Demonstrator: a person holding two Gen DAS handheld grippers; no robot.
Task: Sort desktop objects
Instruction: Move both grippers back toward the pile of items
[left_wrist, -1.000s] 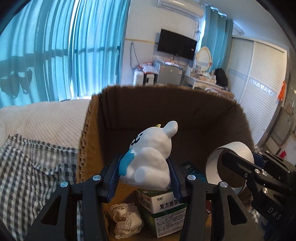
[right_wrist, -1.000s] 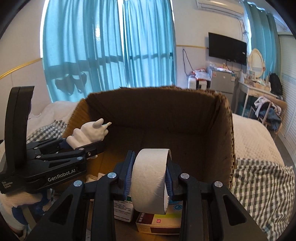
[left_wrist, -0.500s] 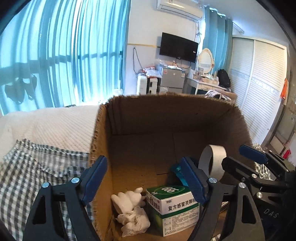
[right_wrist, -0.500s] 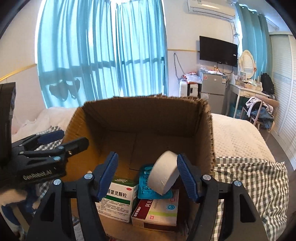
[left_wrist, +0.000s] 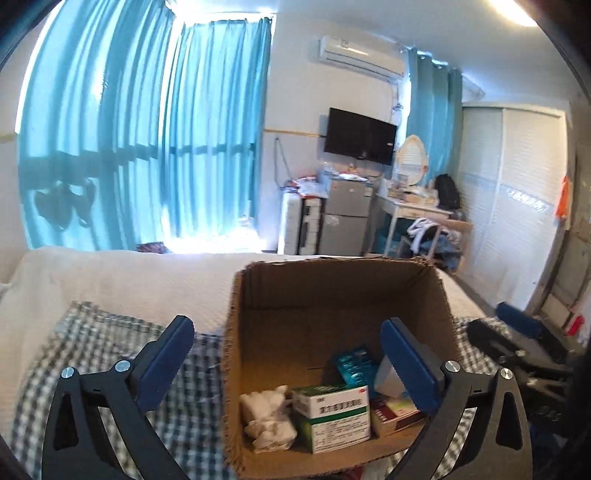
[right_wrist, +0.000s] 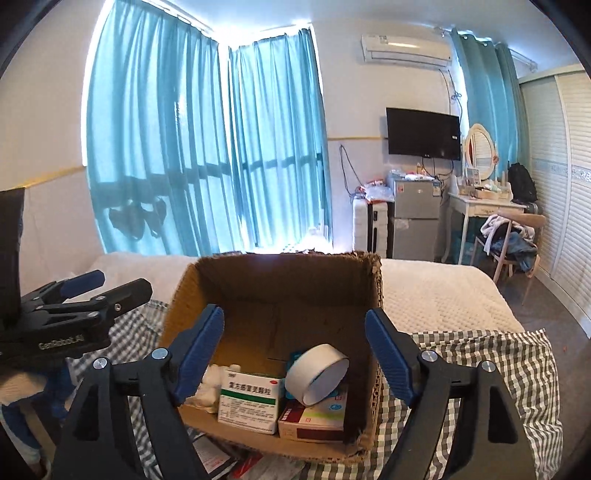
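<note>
Both grippers, left (left_wrist: 286, 360) and right (right_wrist: 294, 349), gape wide and hold nothing. Tape roll (right_wrist: 317, 373) lies tilted atop medicine boxes (right_wrist: 249, 402) inside the cardboard box (right_wrist: 280, 280); white figurine (left_wrist: 267, 417) in its left corner.

Left gripper (left_wrist: 286, 349): fingers (left_wrist: 164, 363) spread wide, nothing between them, held above the near side of the box.
Cardboard box (left_wrist: 236, 354): open-topped, standing on a bed with a checked cloth (left_wrist: 88, 343).
White figurine (left_wrist: 267, 419): lying at the near left of the box floor, touching the green-and-white medicine box (left_wrist: 334, 415).
Teal packet (left_wrist: 354, 365): leaning behind the medicine box.
Red-and-white carton (left_wrist: 393, 413): flat, right of the medicine box.
White tape roll (left_wrist: 388, 376): partly hidden behind the right finger.
Right gripper (left_wrist: 517, 332): at the far right edge, blurred.
</note>
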